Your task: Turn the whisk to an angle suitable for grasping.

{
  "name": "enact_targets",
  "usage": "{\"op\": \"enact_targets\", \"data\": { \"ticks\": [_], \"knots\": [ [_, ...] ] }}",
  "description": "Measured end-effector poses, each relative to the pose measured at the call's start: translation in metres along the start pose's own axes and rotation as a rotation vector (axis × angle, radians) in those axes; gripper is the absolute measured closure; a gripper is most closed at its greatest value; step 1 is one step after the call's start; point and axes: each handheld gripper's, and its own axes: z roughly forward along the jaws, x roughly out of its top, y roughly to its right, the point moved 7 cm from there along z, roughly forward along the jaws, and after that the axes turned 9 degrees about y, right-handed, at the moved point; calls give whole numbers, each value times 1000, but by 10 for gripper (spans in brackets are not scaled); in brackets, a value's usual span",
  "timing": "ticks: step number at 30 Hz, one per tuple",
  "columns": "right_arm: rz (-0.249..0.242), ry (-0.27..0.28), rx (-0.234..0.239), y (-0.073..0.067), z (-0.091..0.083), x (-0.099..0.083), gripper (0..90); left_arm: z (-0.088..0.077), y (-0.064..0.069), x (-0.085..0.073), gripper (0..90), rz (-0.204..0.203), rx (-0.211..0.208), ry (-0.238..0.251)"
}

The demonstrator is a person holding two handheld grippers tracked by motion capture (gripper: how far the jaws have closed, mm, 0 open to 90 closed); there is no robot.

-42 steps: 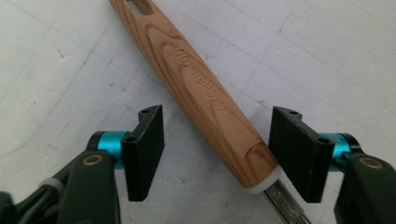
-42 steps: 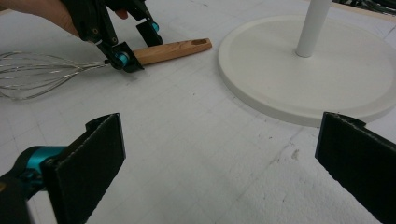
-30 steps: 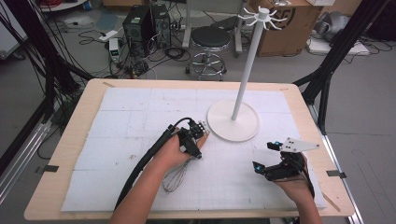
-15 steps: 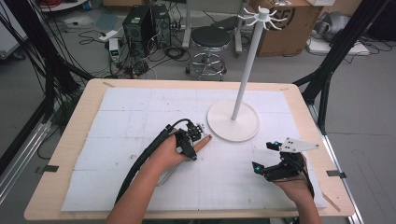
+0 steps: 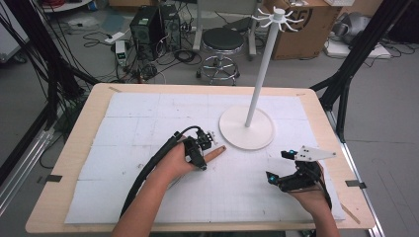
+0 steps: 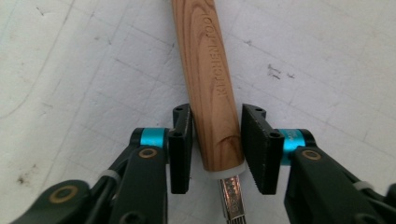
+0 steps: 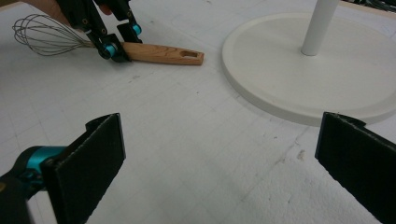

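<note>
A wire whisk with a pale wooden handle (image 7: 161, 52) lies on the white mat, left of the stand's base. Its handle end (image 5: 216, 151) points toward that base. My left gripper (image 5: 200, 148) comes down on the handle near the wire end. In the left gripper view its jaws (image 6: 217, 116) have just been closing, and both pads now sit against the handle's sides. My right gripper (image 5: 277, 165) rests low at the front right of the mat, its jaws (image 7: 224, 135) wide open with nothing between them.
A white hook stand rises from a round base (image 5: 246, 127) at the mat's back right, with hooks at its top (image 5: 277, 15). The gridded mat (image 5: 148, 118) covers a wooden table. A stool, cables and boxes stand on the floor beyond.
The left gripper's jaws have drawn in onto the whisk handle. Both hands have kept their places.
</note>
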Motion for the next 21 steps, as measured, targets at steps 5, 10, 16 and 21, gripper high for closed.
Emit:
{"op": "enact_targets", "data": {
  "ticks": [5,10,16,21],
  "knots": [
    [3,-4,-4,0,0,-1,5,3,0,2,518,-11,39,-3],
    [2,-9,-2,0,2,-1,5,3,2,3,574,11,60,-10],
    [-1,-3,-3,0,1,-1,5,2,3,3,681,8,51,1],
    [5,-5,-6,0,-1,-2,5,-2,6,3,707,52,48,23]
  ]
}}
